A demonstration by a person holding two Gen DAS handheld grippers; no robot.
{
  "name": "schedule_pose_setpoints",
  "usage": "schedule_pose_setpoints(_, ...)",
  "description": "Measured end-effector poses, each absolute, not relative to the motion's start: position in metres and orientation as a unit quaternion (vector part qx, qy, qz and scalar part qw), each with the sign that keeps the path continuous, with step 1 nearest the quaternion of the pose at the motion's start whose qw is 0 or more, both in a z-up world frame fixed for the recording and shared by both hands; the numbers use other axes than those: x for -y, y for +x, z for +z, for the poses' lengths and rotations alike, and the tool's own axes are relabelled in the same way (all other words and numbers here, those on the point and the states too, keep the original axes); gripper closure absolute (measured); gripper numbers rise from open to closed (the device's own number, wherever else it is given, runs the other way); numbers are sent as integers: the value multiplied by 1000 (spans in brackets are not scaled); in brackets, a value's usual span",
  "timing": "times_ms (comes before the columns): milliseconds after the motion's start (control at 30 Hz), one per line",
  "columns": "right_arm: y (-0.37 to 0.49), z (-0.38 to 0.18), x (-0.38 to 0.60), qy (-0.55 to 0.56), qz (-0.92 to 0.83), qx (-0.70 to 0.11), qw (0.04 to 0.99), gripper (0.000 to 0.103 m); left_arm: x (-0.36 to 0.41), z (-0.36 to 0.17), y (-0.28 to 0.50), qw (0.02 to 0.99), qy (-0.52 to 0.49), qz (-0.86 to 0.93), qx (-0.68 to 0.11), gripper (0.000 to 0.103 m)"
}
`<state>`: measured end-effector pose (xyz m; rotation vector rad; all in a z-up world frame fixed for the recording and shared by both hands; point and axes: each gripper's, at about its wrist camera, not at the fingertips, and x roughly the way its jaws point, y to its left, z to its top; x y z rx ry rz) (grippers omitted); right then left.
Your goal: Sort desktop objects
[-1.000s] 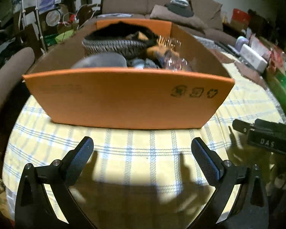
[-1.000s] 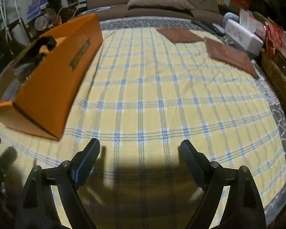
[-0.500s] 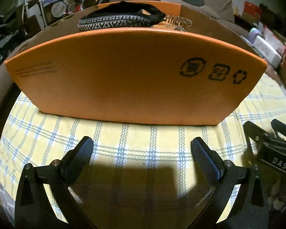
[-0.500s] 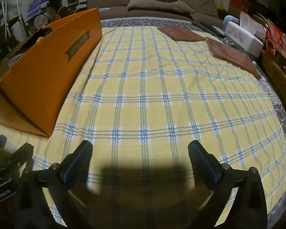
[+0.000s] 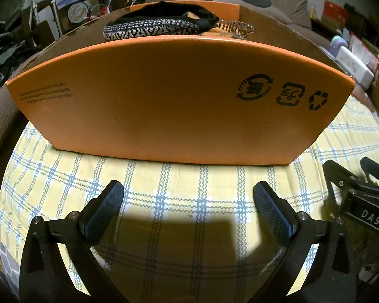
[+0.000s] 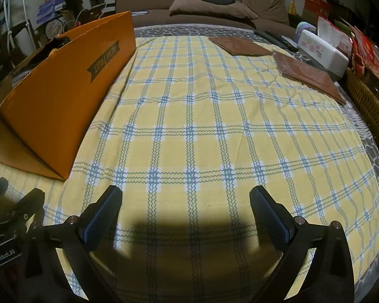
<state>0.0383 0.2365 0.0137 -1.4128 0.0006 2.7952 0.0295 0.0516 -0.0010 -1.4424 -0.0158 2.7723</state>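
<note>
We are holding both the left gripper [image 5: 188, 193] and right gripper [image 6: 185, 198] wide open and empty before the orange box [image 5: 179, 96] on the tablecloth [image 6: 202, 116], judging its thin, light, bendable cardboard rim the best hold.

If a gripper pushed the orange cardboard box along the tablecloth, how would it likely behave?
The orange cardboard box sits flat on a broad base, so it would probably slide, not tip. Its thin open-topped walls may flex. The tablecloth looks loose and could bunch ahead of it. Contents like the patterned pouch add some weight.
</note>
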Motion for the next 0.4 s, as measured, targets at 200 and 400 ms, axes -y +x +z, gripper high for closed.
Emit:
schedule_pose_setpoints(200,38,14,-238,-451,893,-2,2,0,-52,-1,30,8,-461,887,5,0)
schedule_pose_setpoints(400,38,14,-237,-451,892,-2,2,0,-53,0,30,7,-462,887,2,0)
